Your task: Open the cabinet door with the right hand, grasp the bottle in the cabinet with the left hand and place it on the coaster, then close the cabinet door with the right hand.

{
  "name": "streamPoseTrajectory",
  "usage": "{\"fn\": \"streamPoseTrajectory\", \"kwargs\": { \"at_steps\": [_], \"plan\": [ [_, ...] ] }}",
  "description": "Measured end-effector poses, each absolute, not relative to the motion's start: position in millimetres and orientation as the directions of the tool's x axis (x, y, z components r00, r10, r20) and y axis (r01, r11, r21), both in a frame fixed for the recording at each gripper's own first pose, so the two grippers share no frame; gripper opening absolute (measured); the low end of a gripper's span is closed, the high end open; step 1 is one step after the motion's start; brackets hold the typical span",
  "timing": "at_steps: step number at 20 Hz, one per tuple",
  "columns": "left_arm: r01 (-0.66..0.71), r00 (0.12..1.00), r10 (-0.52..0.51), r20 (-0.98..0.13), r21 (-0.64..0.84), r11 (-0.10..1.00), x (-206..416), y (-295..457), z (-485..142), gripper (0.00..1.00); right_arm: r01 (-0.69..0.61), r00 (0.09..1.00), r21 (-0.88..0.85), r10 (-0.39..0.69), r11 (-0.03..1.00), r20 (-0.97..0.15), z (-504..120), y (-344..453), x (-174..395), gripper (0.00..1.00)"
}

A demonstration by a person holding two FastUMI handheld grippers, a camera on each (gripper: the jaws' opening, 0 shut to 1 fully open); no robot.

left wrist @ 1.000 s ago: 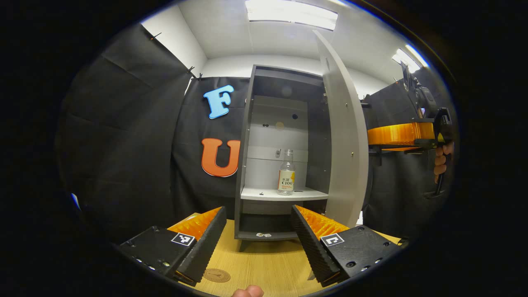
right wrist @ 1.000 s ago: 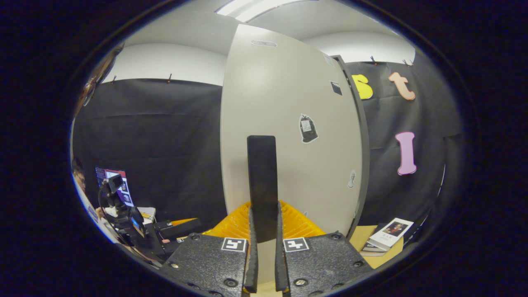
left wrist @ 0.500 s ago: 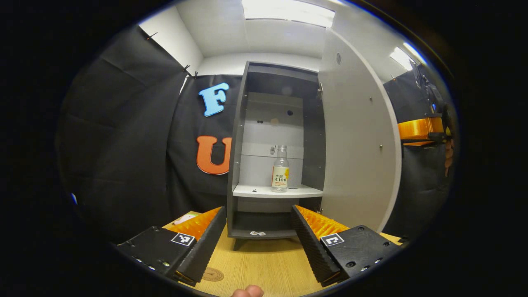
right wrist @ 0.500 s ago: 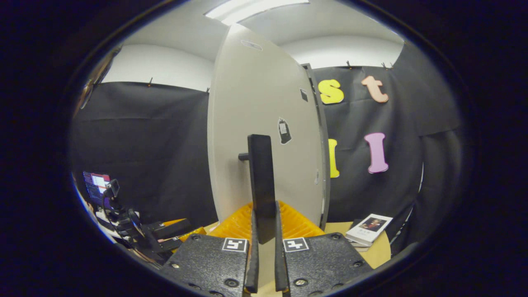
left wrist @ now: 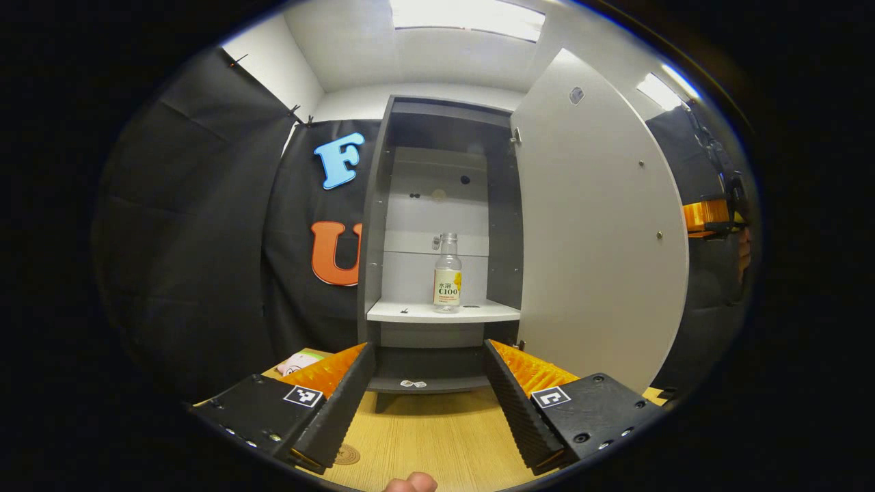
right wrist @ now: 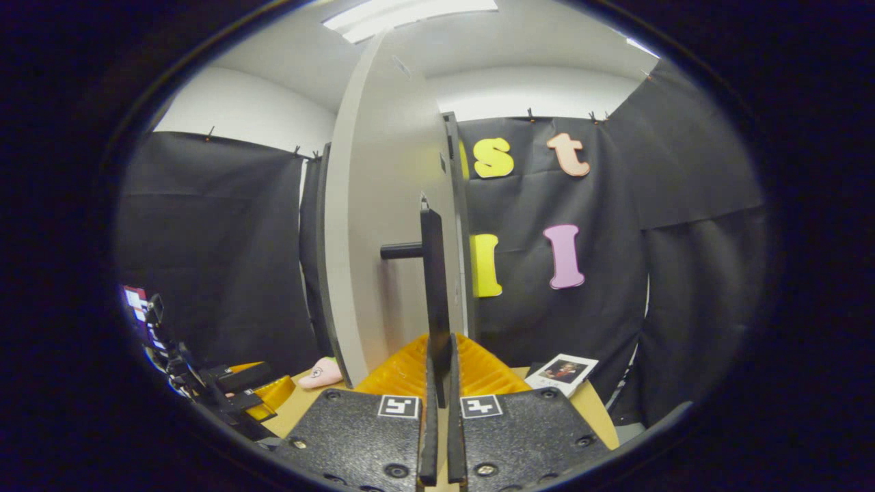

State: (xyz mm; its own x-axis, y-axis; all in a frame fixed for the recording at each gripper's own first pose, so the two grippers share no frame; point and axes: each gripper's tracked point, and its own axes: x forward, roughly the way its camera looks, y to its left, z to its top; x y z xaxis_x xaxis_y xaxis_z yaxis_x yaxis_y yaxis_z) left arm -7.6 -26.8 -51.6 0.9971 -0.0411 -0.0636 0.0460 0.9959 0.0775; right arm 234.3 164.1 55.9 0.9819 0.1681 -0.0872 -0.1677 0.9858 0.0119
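Note:
A clear bottle (left wrist: 448,273) with a yellow-and-white label stands upright on the white shelf (left wrist: 417,313) inside the grey cabinet (left wrist: 372,225). The pale cabinet door (left wrist: 595,225) is swung wide open to the right. My left gripper (left wrist: 427,403) is open above the wooden table, well short of the cabinet, with nothing between its fingers. A round brown coaster (left wrist: 346,454) lies on the table by the left finger. In the right gripper view my right gripper (right wrist: 438,372) is shut on the door's black vertical handle (right wrist: 433,273), with the door (right wrist: 383,232) seen nearly edge-on.
A lower cabinet shelf (left wrist: 424,383) sits just above the wooden table (left wrist: 424,437). A pink toy (right wrist: 321,374) and a book (right wrist: 564,372) lie on the table either side of the door. The other gripper (left wrist: 711,215) shows beyond the door's edge. Black cloth walls surround the booth.
The door has swung further open, pulled by my right gripper on the handle. The cabinet has drifted left in the left gripper view, and the bottle stays on its shelf.

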Motion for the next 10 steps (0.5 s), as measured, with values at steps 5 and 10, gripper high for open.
{"fn": "streamPoseTrajectory", "kwargs": {
  "at_steps": [5,10],
  "plan": [
    [0.063,0.997,-0.058,-0.056,0.094,0.994,-5.1,-40.6,-52.3,0.95,-0.180,0.980,0.007,0.180,0.984,-0.081,57.5,164.5,235.6,0.06],
    [0.064,0.995,-0.059,-0.075,0.075,0.995,-5.3,-49.8,-59.6,0.95,-0.199,0.976,0.000,0.199,0.980,-0.087,55.0,161.8,229.3,0.06]
  ]
}}
